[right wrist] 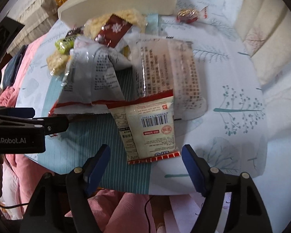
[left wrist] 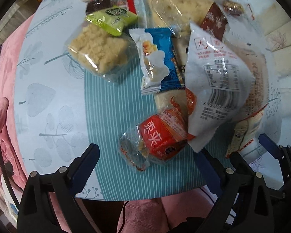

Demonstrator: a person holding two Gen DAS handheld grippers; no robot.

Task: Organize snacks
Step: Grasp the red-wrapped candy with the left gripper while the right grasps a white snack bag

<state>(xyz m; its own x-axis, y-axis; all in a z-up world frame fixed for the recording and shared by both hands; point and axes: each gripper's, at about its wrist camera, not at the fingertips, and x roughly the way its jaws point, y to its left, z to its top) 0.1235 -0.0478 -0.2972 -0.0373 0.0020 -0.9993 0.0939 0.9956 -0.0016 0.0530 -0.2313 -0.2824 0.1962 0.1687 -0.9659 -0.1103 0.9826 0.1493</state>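
Both pairs of blue fingers fill the bottom of my views, pointing down at a heap of snacks on the patterned tablecloth. My left gripper stands wide open over the red-labelled snack, whose near end lies between its fingers, with no pad on it. My right gripper is open too, framing the near end of the white barcode packet, apart from it on both sides. Nothing is held, so I judge this the approach to a first pick. Behind the pile sits a white tray, likely the destination. Next I must lower, centre on 1 packet each and close without snagging the overlapping big white bag.
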